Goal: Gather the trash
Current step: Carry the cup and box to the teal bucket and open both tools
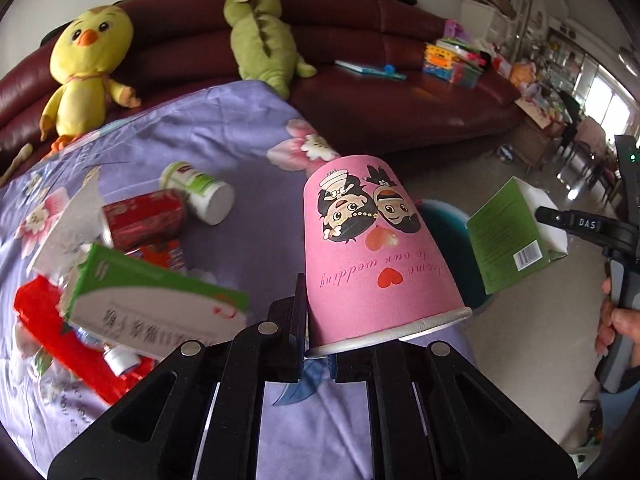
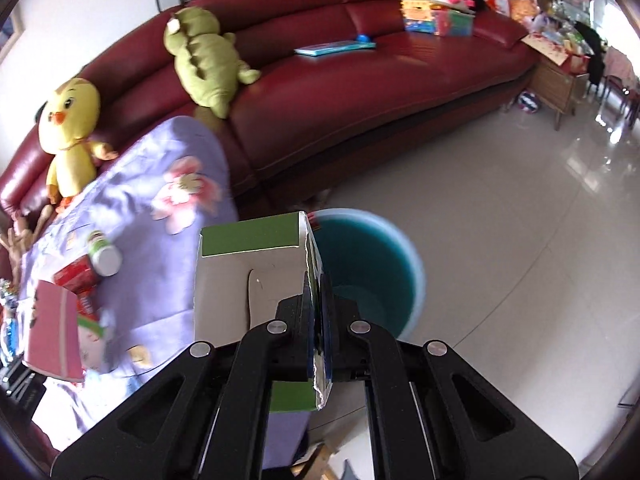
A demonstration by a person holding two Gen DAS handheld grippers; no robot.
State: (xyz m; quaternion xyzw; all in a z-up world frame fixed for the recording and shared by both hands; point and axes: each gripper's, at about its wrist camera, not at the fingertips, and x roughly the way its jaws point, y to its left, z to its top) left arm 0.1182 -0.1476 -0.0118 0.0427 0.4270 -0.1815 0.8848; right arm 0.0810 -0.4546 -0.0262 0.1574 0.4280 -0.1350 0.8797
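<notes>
The left gripper [image 1: 318, 354] is pinched onto the rim of a pink paper cup [image 1: 372, 248], which is held upside down, its printed base pointing away, above the edge of the purple flowered cloth [image 1: 224, 128]. The right gripper [image 2: 320, 344] is clamped tight on 1 torn wall of an opened green carton [image 2: 248, 268], held just beside the blue bin [image 2: 404, 264], whose open mouth lies on the floor right of the cloth. On the cloth lie more scraps: a red can [image 1: 144, 218], a white and green bottle [image 1: 200, 192] touching it, another green and white box [image 1: 156, 304] and a red wrapper [image 1: 52, 320]. Beyond the cloth, 2 soft toys, 1 yellow chick [image 1: 86, 68] and 1 green dinosaur [image 1: 260, 40], sit on the dark red sofa [image 1: 400, 100].
</notes>
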